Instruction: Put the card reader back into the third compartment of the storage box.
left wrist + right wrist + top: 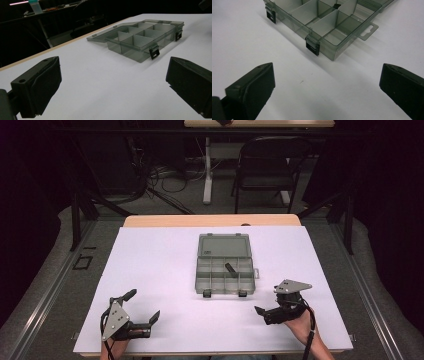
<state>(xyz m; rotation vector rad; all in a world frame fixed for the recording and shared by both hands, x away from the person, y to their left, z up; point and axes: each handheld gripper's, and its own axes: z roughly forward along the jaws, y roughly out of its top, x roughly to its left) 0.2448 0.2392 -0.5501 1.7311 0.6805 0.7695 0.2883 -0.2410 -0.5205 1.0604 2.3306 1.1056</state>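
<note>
white table (150, 270), open organizer box (225, 279)

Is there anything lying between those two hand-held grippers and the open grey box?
Nothing visible. Bare white table lies between the left hand-held gripper, the right hand-held gripper and the box.

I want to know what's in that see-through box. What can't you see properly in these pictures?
- Small dark thing in the organizer box: too small in the high view to name; a divider mostly hides it in the right gripper view.
- Right gripper: the far finger is behind its body in the high view.
- Open lid: cut off by the right gripper view's top edge.
- Person: bottom edge cuts off all but hands.
</note>
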